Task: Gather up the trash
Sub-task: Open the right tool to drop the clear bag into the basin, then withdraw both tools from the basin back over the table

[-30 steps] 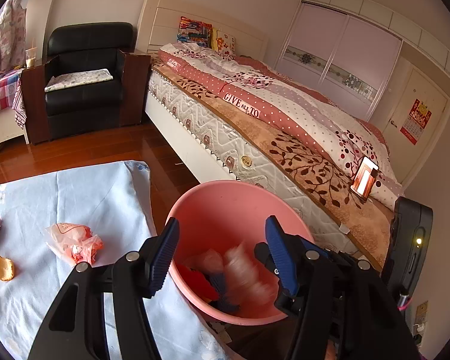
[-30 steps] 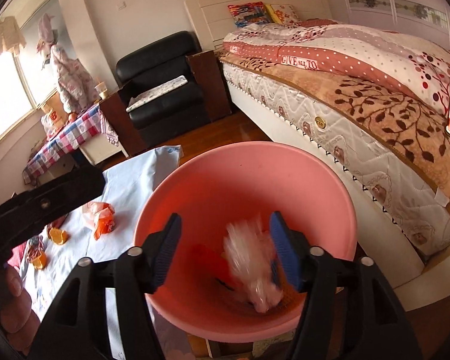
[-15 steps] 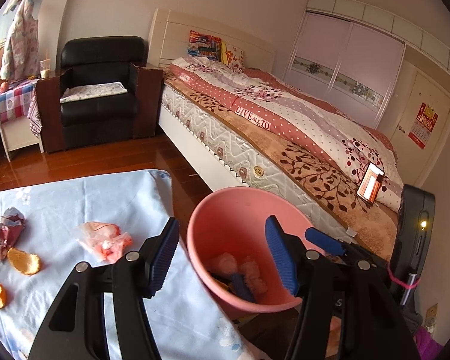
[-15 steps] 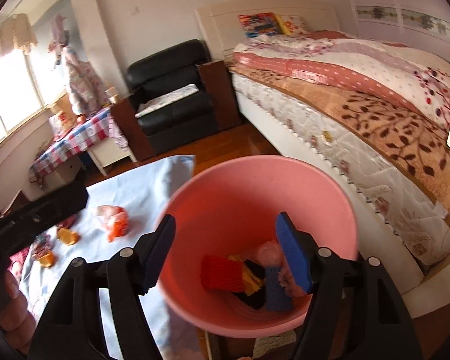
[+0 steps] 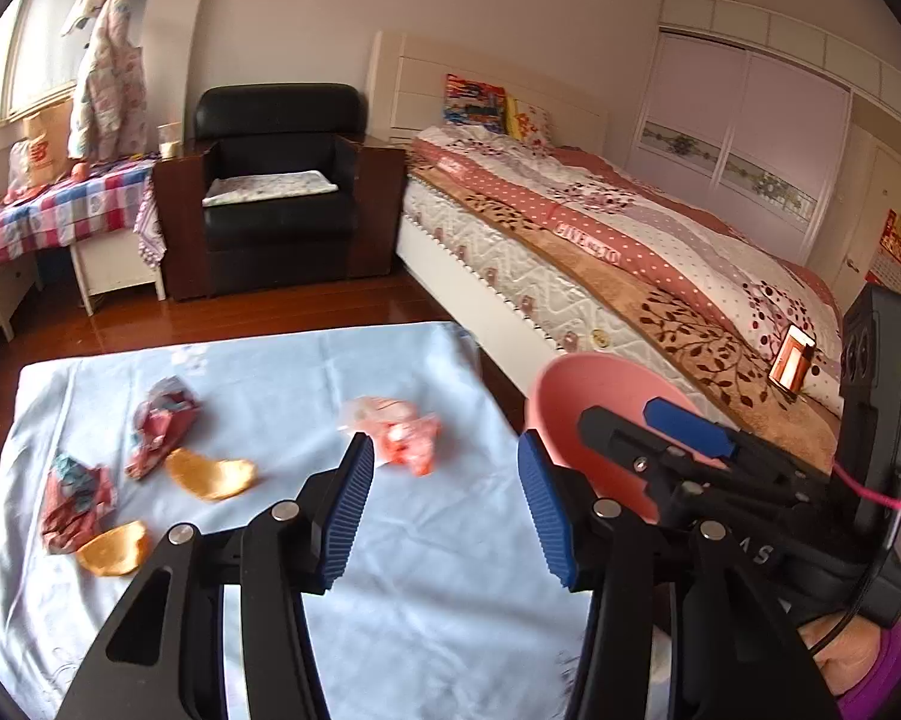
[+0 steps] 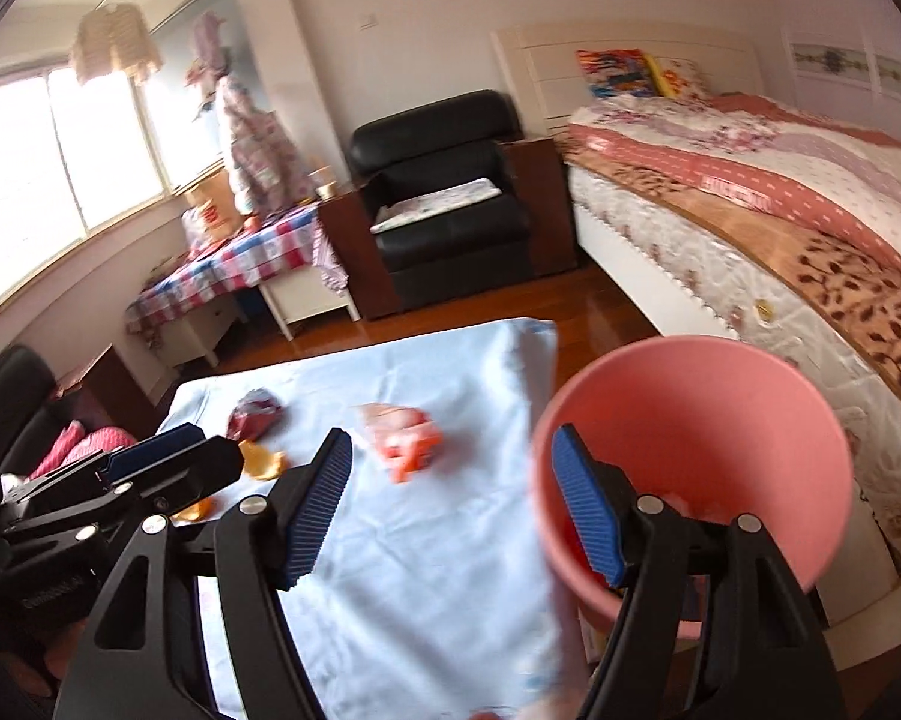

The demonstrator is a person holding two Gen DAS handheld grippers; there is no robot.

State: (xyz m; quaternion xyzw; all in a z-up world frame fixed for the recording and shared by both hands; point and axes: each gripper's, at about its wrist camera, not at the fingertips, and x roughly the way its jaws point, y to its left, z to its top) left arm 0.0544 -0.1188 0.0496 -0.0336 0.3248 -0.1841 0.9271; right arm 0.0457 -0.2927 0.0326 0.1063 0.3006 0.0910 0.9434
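A pink bucket stands off the table's right edge, with trash in its bottom; it also shows in the left wrist view. On the light blue tablecloth lie a pink-orange crumpled bag, two orange peels, and two red crumpled wrappers. My left gripper is open and empty above the cloth, just short of the bag. My right gripper is open and empty over the table's right edge beside the bucket, with the bag ahead.
A bed runs along the right behind the bucket. A black armchair and a side table with a checked cloth stand at the back. Wooden floor lies between them and the table.
Both grippers have pulled back and swung left from over the bucket to over the table. The trash that was falling now lies in the bucket. Both stay open.
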